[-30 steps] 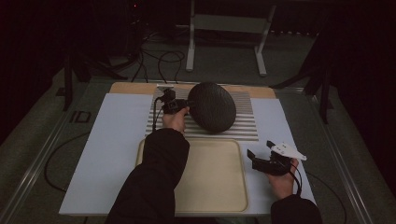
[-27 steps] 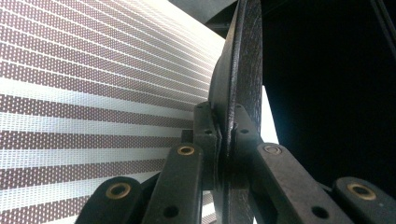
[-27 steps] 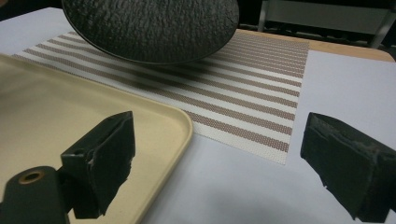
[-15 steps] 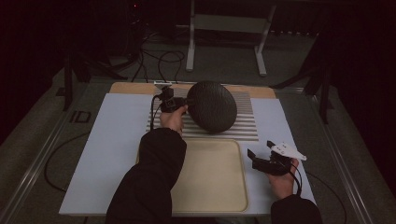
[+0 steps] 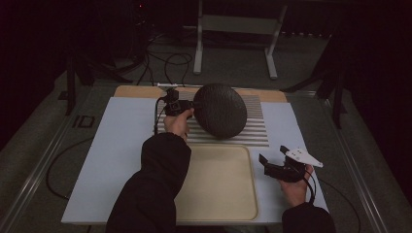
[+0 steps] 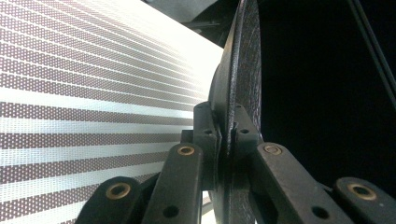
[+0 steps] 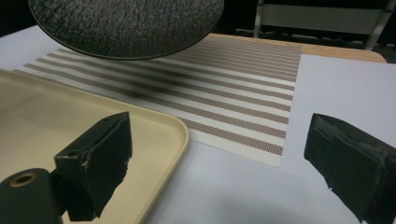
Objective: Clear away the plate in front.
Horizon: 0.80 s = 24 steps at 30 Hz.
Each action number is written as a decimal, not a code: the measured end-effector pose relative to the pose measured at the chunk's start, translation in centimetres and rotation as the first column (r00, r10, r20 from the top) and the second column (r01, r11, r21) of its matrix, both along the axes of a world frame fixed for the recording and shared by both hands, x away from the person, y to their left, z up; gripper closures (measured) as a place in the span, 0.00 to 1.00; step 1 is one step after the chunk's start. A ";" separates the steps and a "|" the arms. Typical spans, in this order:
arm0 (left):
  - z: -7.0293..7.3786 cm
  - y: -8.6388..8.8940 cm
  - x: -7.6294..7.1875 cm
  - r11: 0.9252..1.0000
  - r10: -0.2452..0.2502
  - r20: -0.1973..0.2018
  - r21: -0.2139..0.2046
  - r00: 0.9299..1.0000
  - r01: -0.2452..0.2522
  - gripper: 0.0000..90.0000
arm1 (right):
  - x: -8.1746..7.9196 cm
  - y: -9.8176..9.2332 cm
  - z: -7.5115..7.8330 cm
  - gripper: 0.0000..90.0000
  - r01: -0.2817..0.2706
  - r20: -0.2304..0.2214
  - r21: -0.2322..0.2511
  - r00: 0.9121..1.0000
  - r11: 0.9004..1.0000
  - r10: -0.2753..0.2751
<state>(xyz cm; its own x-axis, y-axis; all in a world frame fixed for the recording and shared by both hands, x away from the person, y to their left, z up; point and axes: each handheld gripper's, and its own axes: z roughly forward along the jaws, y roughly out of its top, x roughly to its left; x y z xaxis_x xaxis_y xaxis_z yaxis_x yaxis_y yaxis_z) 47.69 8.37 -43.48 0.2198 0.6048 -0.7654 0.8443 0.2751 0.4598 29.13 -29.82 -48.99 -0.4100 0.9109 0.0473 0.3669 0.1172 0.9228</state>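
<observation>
Left gripper (image 5: 187,108) pinches only the rim of the tilted dark textured plate (image 5: 221,110) above the striped placemat (image 5: 252,131), so it could pivot and slip out; right gripper (image 5: 272,167) hangs wide open, empty.

Dark textured plate (image 5: 221,110), tilted on edge above striped mat (image 5: 252,127)

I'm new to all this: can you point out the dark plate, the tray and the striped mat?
plate (image 5: 221,110), high view, middle of its textured face.
tray (image 5: 228,194), high view, bare floor of it.
mat (image 7: 243,88), right gripper view, striped middle.
</observation>
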 end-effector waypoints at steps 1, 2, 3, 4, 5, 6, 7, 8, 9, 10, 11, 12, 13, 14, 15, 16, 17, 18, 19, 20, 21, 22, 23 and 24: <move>0.1 0.0 0.0 1.000 -0.002 0.001 -0.003 1.000 0.002 0.96 | 0.0 0.0 0.0 0.08 0.003 0.000 0.001 1.000 1.000 -0.003; 0.1 0.0 -0.1 1.000 -0.005 0.004 -0.006 1.000 0.005 0.96 | 0.0 0.0 0.0 0.08 -0.004 0.002 0.003 1.000 1.000 0.004; 0.2 0.1 -0.1 1.000 -0.008 0.006 -0.008 1.000 0.008 0.96 | 0.0 0.0 0.0 0.08 -0.002 0.000 0.003 1.000 1.000 0.002; 0.3 0.0 -0.2 1.000 -0.009 0.009 -0.010 1.000 0.009 0.96 | 0.0 0.1 0.0 0.08 -0.007 -0.001 0.002 1.000 1.000 0.007; 0.4 0.1 -0.2 1.000 -0.012 0.011 -0.007 1.000 0.013 0.96 | 0.0 0.1 0.0 0.08 -0.010 -0.009 -0.002 1.000 1.000 0.010; 0.5 0.1 -0.3 1.000 -0.014 0.013 -0.007 1.000 0.014 0.96 | 0.0 0.2 -0.1 0.08 -0.009 -0.013 -0.005 1.000 1.000 0.008; 0.5 0.1 -0.4 1.000 -0.017 0.015 -0.006 1.000 0.017 0.96 | 0.0 0.2 -0.1 0.08 -0.009 -0.011 -0.008 1.000 1.000 0.009; 0.6 0.2 -0.4 1.000 -0.017 0.019 -0.007 1.000 0.017 0.96 | 0.0 0.2 -0.1 0.08 -0.011 -0.011 -0.010 1.000 1.000 0.011; 0.7 0.3 -0.5 1.000 -0.014 0.020 -0.007 1.000 0.014 0.96 | 0.0 0.2 -0.1 0.08 -0.013 -0.009 -0.011 1.000 1.000 0.012; 0.7 0.3 -0.6 1.000 -0.014 0.022 -0.006 1.000 0.015 0.96 | 0.0 0.2 -0.1 0.08 -0.011 -0.009 -0.010 1.000 1.000 0.011; 0.8 0.4 -0.6 1.000 -0.013 0.024 -0.008 1.000 0.013 0.96 | 0.0 0.2 -0.1 0.08 -0.010 -0.010 -0.011 1.000 1.000 0.010; 0.8 0.5 -0.7 1.000 -0.013 0.024 -0.010 1.000 0.014 0.96 | 0.0 0.2 -0.1 0.08 -0.010 -0.010 -0.011 1.000 1.000 0.010; 0.8 0.6 -0.7 1.000 -0.016 0.026 -0.009 1.000 0.016 0.96 | 0.0 0.2 -0.1 0.08 -0.011 -0.009 -0.011 1.000 1.000 0.011; 0.9 0.7 -0.8 1.000 -0.016 0.025 -0.011 1.000 0.016 0.96 | 0.0 0.2 -0.1 0.08 -0.011 -0.009 -0.009 1.000 1.000 0.010; 0.9 0.8 -0.9 1.000 -0.019 0.027 -0.011 0.999 0.019 0.96 | 0.0 0.2 -0.1 0.08 -0.011 -0.008 -0.012 1.000 1.000 0.011; 1.0 0.9 -0.9 1.000 -0.018 0.028 -0.008 0.999 0.019 0.96 | 0.0 0.2 -0.1 0.08 -0.013 -0.008 -0.013 1.000 1.000 0.012; 1.0 0.9 -0.9 1.000 -0.018 0.028 -0.008 0.999 0.019 0.96 | 0.0 0.2 -0.1 0.08 -0.013 -0.008 -0.013 1.000 1.000 0.012; 1.2 1.0 -1.1 1.000 -0.018 0.025 0.001 1.000 0.018 0.96 | 0.0 0.2 -0.1 0.08 -0.012 -0.008 -0.015 1.000 1.000 0.012; 1.3 1.0 -1.1 1.000 -0.020 0.026 0.005 0.999 0.020 0.96 | 0.0 0.3 -0.1 0.08 -0.009 -0.008 -0.016 1.000 1.000 0.009; 1.4 1.1 -1.2 1.000 -0.018 0.026 0.006 1.000 0.018 0.96 | 0.0 0.3 -0.1 0.08 -0.009 -0.008 -0.016 1.000 1.000 0.009; 1.4 1.2 -1.2 1.000 -0.018 0.026 0.005 1.000 0.018 0.96 | 0.0 0.3 -0.2 0.08 -0.009 -0.008 -0.017 1.000 1.000 0.009; 1.4 1.3 -1.3 1.000 -0.019 0.025 0.004 1.000 0.018 0.96 | 0.0 0.3 -0.2 0.08 -0.009 -0.009 -0.017 1.000 1.000 0.009; 1.4 1.3 -1.3 1.000 -0.018 0.025 0.000 1.000 0.018 0.96 | 0.1 0.3 -0.2 0.08 -0.010 -0.009 -0.018 1.000 1.000 0.010; 1.3 1.5 -1.4 1.000 -0.018 0.024 -0.004 1.000 0.018 0.96 | 0.0 0.3 -0.2 0.08 -0.010 -0.011 -0.018 1.000 1.000 0.009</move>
<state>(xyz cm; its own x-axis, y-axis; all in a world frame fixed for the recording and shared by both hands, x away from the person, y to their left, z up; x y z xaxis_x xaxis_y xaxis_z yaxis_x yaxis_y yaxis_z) 46.31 9.84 -42.14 0.2490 0.5976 -0.7622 0.8379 0.2617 0.4789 29.17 -29.54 -49.16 -0.4183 0.9076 0.0354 0.3758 0.1374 0.9164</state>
